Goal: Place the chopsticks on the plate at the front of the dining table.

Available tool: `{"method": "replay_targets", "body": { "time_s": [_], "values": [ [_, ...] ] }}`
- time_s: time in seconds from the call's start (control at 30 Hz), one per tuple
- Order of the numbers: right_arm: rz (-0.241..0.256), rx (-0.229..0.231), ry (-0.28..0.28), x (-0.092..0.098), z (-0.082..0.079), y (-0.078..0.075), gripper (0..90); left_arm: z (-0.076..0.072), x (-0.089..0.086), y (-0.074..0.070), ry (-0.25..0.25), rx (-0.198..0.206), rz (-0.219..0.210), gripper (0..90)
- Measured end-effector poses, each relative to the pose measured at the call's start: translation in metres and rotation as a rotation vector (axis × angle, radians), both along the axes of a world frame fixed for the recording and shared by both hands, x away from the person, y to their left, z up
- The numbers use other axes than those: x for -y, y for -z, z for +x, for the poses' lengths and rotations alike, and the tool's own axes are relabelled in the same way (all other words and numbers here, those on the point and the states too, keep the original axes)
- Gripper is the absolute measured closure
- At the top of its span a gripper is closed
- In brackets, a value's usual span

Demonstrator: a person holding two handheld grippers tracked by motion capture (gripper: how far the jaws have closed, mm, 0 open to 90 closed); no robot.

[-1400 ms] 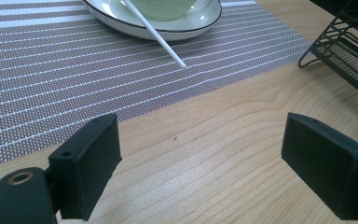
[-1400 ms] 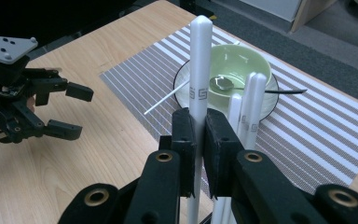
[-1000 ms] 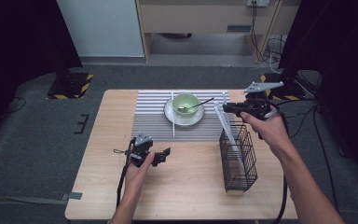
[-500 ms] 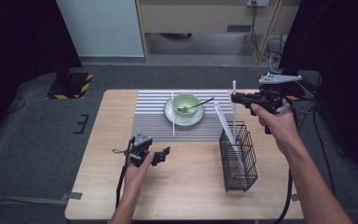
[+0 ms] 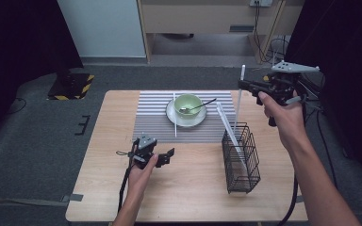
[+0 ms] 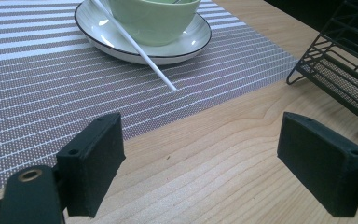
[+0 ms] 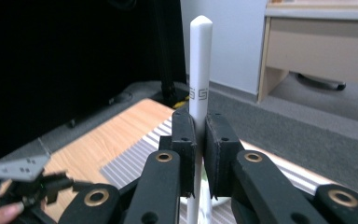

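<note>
A: From the high view we see the right gripper (image 5: 243, 84) raised above the wire basket (image 5: 240, 157), its fingers clamped on a white chopstick (image 5: 238, 103) that stands nearly upright, the lower end reaching down to the basket's rim. A second chopstick (image 5: 230, 133) already leans inside the basket.

B: We also see the left gripper (image 5: 166, 157) low over the worktop (image 5: 103, 188), on the side of the basket away from the right hand, with its fingers spread and nothing between them. Beyond the basket lies the striped mat (image 5: 151, 122), carrying a plate (image 5: 176, 120) with a green bowl (image 5: 187, 103), a spoon (image 5: 199, 105) in the bowl, and a third chopstick (image 5: 174, 115) laid across the plate's edge.

A: The left gripper view gives us what the high view cannot: the gap between the two fingers (image 6: 93, 168) is wide, bare wood shows through it, and the tip of the plate's chopstick (image 6: 135, 46) ends on the mat (image 6: 37, 93). A corner of the basket (image 6: 340, 65) enters at the edge, just beside the mat.

B: The right gripper view shows us the grip itself. The two fingers (image 7: 184, 149) press on the chopstick (image 7: 199, 70) from either side, below a small printed mark, and its rounded end rises well above them. Whether it touches the basket we cannot tell from here.
</note>
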State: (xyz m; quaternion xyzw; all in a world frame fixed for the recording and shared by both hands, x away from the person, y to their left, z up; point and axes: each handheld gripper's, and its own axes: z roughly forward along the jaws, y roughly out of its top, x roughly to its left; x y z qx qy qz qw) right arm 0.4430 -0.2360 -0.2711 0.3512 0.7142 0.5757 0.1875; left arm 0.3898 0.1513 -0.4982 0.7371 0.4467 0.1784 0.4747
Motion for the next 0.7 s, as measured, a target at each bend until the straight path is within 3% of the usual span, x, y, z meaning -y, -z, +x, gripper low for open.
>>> {"method": "replay_targets", "body": {
  "time_s": [0.2,0.7],
  "values": [
    [0.037,0.016,-0.003,-0.007,0.001,-0.007,83.9,-0.001,0.001,0.001,0.014,0.005,-0.024,14.3],
    [0.066,0.026,-0.045,-0.042,0.005,-0.006,83.9,0.0,0.005,0.004,0.034,0.007,-0.022,14.3]
  ]
}}
